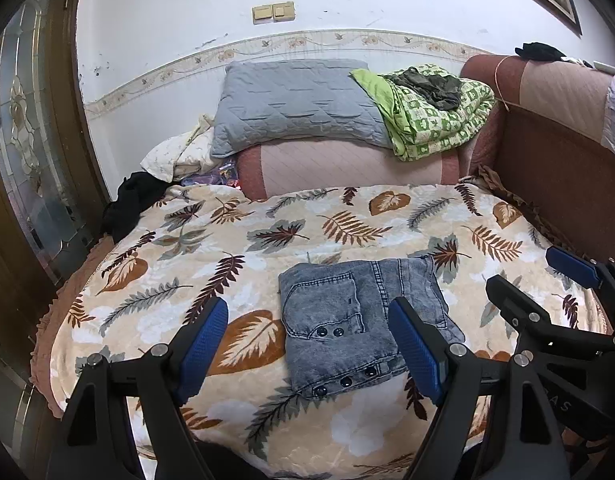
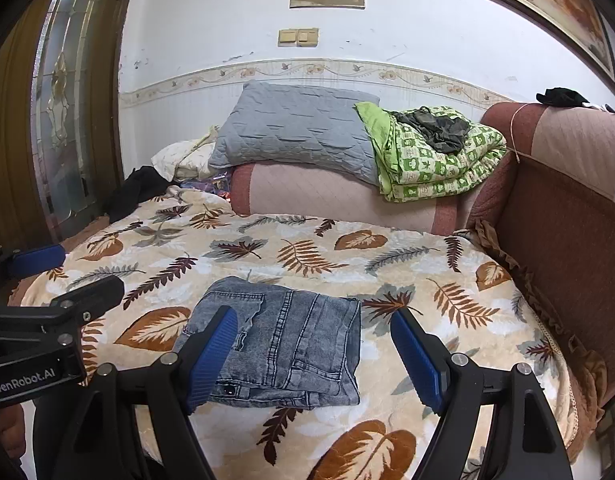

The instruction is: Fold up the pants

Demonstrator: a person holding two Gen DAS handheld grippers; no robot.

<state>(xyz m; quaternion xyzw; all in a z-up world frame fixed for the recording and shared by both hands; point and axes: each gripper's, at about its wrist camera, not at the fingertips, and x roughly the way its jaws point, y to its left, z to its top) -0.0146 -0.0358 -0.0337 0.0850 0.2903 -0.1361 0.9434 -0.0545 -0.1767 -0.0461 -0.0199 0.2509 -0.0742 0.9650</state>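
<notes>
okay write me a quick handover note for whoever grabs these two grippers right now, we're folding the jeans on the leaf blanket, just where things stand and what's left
Left gripper: open, empty, held above the near edge of the bed, not touching anything.
Right gripper: open, empty, beside the left one, also clear of the cloth.
Jeans: lying on the leaf blanket near its front edge, folded into a compact, roughly square bundle with the waistband buttons facing the near side.
Done: the folds appear complete and the jeans have been let go.
Left: probably nothing but a check. The top layer sits a little unevenly at the far edge; square it up if you want it neater.
</notes>
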